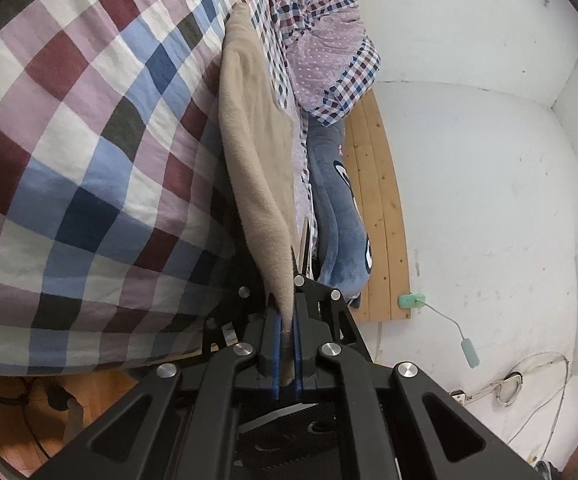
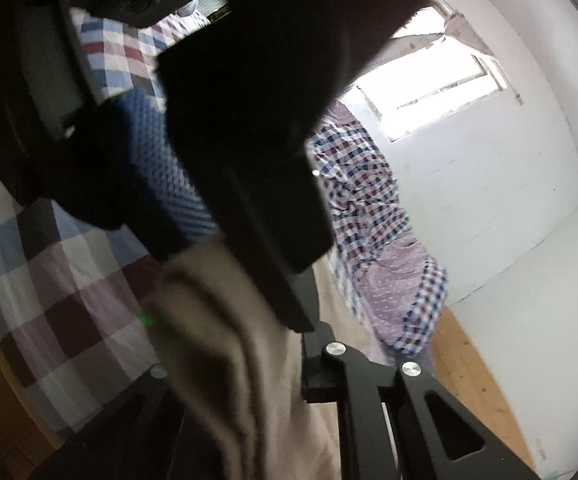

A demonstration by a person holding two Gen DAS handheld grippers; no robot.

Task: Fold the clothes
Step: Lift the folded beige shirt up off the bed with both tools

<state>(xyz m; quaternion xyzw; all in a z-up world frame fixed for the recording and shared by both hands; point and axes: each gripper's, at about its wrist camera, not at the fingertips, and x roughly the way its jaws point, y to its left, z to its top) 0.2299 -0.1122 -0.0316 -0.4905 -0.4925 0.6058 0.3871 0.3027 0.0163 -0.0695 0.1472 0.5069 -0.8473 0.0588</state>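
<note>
While the left gripper (image 1: 287,320) stays out of the question as anything but clamped, its blue pads (image 1: 276,344) pinch the beige garment (image 1: 255,152), which stretches away over the checked bedspread (image 1: 69,140). Beyond the bedspread, a crumpled checked quilt (image 1: 317,12) heaps against the white wall (image 1: 489,180). The right gripper (image 2: 289,344) is buried in beige cloth (image 2: 225,340); blur leaves its jaws unreadable. Wooden boards (image 1: 381,208) edge the bedspread.

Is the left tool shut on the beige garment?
Yes, shut: the left tool has beige garment pinched between its blue pads.
</note>
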